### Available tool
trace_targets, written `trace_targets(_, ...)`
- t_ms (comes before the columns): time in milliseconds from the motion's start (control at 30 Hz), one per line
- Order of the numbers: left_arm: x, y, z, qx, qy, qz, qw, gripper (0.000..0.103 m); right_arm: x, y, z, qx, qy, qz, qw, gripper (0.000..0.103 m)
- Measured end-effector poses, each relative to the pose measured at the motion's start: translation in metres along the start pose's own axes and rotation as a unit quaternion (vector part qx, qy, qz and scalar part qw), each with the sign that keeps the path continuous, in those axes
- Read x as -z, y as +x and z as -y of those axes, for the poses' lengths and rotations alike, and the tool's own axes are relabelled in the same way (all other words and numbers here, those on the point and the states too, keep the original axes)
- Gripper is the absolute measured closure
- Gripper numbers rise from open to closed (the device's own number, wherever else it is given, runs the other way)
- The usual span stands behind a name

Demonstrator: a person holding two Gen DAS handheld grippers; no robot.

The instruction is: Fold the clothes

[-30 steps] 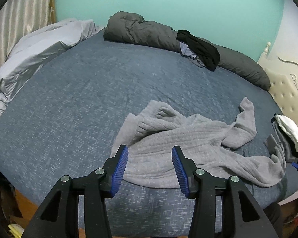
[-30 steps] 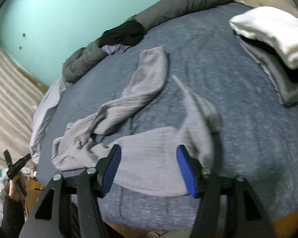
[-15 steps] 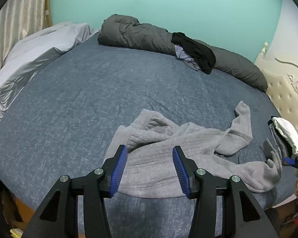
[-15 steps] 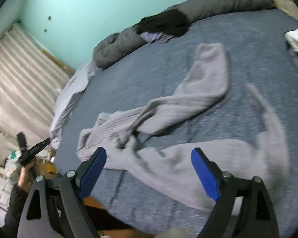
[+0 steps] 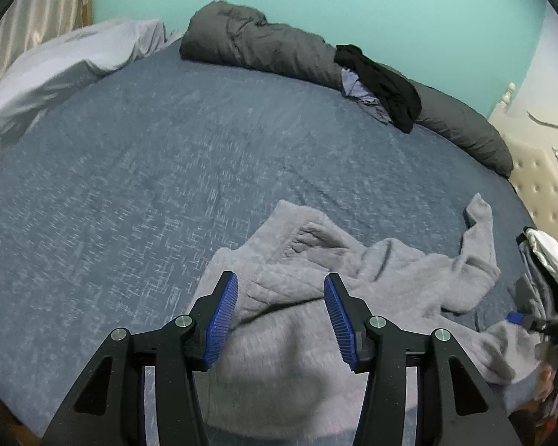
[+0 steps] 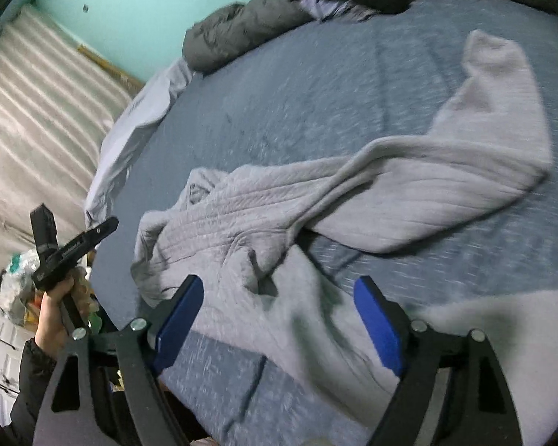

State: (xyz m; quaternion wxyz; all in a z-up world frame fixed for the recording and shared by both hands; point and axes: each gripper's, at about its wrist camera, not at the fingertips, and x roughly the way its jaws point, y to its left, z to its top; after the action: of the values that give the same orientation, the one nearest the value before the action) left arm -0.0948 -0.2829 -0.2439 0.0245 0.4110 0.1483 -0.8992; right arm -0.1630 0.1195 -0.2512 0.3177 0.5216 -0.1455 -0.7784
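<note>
the left gripper (image 5: 281,306) has its jaws apart and holds nothing; it has dropped lower toward the near edge of the grey sweater (image 5: 338,297) than it was a second ago, and the knit now fills the space between its blue pads (image 5: 225,308). the right gripper (image 6: 279,319) is also spread wide and empty. it has swung from the sleeve end on the right toward the sweater body, so the near hem now lies between its fingers.

the grey sweater lies crumpled on the blue bed sheet (image 5: 167,171), near the front edge, with one sleeve (image 6: 476,156) stretched away toward the headboard side and the other bunched close by.

judgement: both tools are lining up on the near hem, so the spreading step is likely next; no fold is made yet.

a folded stack (image 5: 543,256) sits at the right edge of the bed. a dark quilt roll (image 5: 279,55) lies along the far wall.
</note>
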Motion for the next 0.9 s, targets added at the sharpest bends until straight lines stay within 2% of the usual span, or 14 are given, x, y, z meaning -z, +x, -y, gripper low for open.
trace_targets(200,-0.005,0.032,-0.034,0.015,-0.065,0.001,0.9978,0.045,-0.01,0.053,-0.005,-0.012,0.008,-0.029,0.999,0.019)
trace_targets(367,0.005,0.057,-0.045,0.034,-0.087,-0.006,0.9956,0.045,-0.013,0.08,0.0,0.001,0.007,-0.041,0.999,0.019)
trace_targets(467,0.008,0.068,-0.045,0.065,-0.1,-0.018,0.9928,0.046,-0.016,0.089,0.001,0.004,0.011,-0.035,0.999,0.019)
trace_targets(567,0.003,0.065,-0.036,0.07,-0.071,-0.011,0.9949,0.057,-0.019,0.098,0.002,0.015,0.018,-0.031,0.999,0.02)
trace_targets(600,0.003,0.065,-0.035,0.075,-0.07,-0.009,0.9946,0.064,-0.02,0.101,0.002,0.016,0.019,-0.033,0.999,0.025)
trace_targets(633,0.004,0.065,-0.034,0.08,-0.072,-0.009,0.9941,0.071,-0.021,0.105,0.002,0.017,0.02,-0.034,0.999,0.04)
trace_targets(667,0.004,0.065,-0.032,0.086,-0.073,-0.008,0.9936,0.074,-0.022,0.109,0.002,0.018,0.021,-0.036,0.999,0.047)
trace_targets(700,0.004,0.064,-0.029,0.086,-0.068,-0.006,0.994,0.076,-0.022,0.11,0.001,0.023,0.016,-0.033,0.999,0.059)
trace_targets(733,0.005,0.063,-0.026,0.084,-0.06,-0.004,0.9946,0.078,-0.022,0.111,-0.001,0.029,0.01,-0.03,0.999,0.076)
trace_targets(767,0.005,0.062,-0.022,0.083,-0.053,-0.002,0.9952,0.078,-0.023,0.11,-0.003,0.036,0.001,-0.023,0.999,0.084)
trace_targets(833,0.004,0.055,-0.015,0.091,-0.041,0.004,0.995,0.079,-0.024,0.103,-0.004,0.033,-0.004,-0.006,0.999,0.093)
trace_targets(900,0.002,0.049,-0.012,0.101,-0.038,0.011,0.994,0.079,-0.022,0.087,-0.004,0.029,-0.008,0.018,0.999,0.095)
